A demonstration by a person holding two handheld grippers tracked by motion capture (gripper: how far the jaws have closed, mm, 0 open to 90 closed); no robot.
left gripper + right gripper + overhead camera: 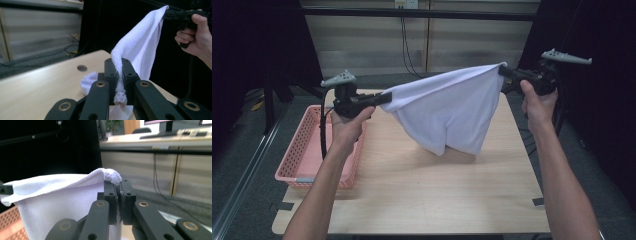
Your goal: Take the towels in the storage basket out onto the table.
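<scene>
High view: left tongs (384, 97) and right tongs (503, 71) each clamp a corner of the white cloth (447, 110), which hangs spread above the table (412, 195). Lifting looks done; folding or placing in the pink basket (297, 167) seems left.
</scene>
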